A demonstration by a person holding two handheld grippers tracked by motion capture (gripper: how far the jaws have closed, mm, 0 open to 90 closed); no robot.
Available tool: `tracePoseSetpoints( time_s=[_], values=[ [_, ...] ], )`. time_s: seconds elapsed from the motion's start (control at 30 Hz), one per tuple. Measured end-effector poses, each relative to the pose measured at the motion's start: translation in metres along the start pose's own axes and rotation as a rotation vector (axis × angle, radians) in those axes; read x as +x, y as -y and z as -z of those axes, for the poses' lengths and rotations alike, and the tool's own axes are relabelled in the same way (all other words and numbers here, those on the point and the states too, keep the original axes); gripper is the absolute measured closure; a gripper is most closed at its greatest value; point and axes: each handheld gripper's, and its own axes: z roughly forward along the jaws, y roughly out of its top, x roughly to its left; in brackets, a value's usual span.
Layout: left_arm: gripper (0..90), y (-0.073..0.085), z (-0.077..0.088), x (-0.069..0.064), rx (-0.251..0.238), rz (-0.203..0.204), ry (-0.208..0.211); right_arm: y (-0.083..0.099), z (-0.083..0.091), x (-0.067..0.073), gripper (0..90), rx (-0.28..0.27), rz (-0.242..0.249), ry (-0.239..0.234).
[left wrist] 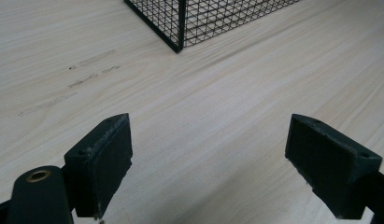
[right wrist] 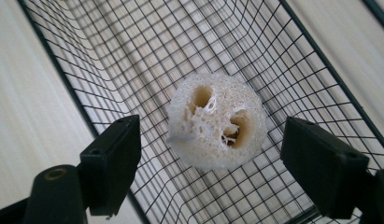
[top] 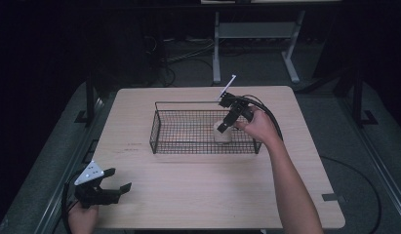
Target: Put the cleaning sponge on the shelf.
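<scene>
Left tongs, high view: nearest the camera, the left tongs (top: 121, 180) rested at the near left corner of the pale wooden surface (top: 198, 195), jaws spread wide and holding nothing, well apart from the basket.
Basket, high view: a black rectangular wire-mesh basket (top: 178, 146) stood mid-surface, its long side running left to right.
Sponge, high view: a cream, round, fibrous loofah sponge (top: 222, 136) sat inside the basket at its right end, near the front wall.
Right tongs, high view: the right tongs (top: 227, 123) reached down over the back rim onto the sponge from above.
Left gripper view: both black pads stood far apart over bare wood, with a corner of the basket (left wrist: 180, 28) ahead.
Right gripper view: the sponge (right wrist: 216, 127) lay on the mesh floor (right wrist: 133, 60) between the two pads, a clear gap on each side, so the jaws were wide and pressed on nothing.
Sponge axis: it was a short cylinder; its cut face with two dark holes pointed up at the camera, so its axis stood roughly upright.
Step in hand: judged as the release of the sponge into the basket, with placing all but done.
Next move: it would call for lifting the right tongs straight up, pads clear of the sponge and the wire walls.
</scene>
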Motion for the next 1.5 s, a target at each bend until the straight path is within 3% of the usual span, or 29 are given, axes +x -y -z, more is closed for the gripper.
tracePoseSetpoints(
  time_s=[0.27,0.53,1.33,1.5],
  values=[
    [13.7,0.002,0.002,0.0,-0.002,0.004,-0.001,0.004,0.01,0.007,17.4,0.005,0.004,-0.009],
    [13.7,0.002,0.002,-0.001,-0.005,0.004,0.003,0.004,0.018,0.023,17.3,0.01,0.046,-0.004],
    [13.7,0.002,0.001,-0.001,0.002,0.002,0.003,0.02,0.026,0.025,14.4,-0.029,0.032,-0.017],
    [13.7,0.002,0.001,-0.001,0.001,0.0,0.002,0.022,0.024,0.027,14.5,0.0,0.033,-0.024]
  ],
)
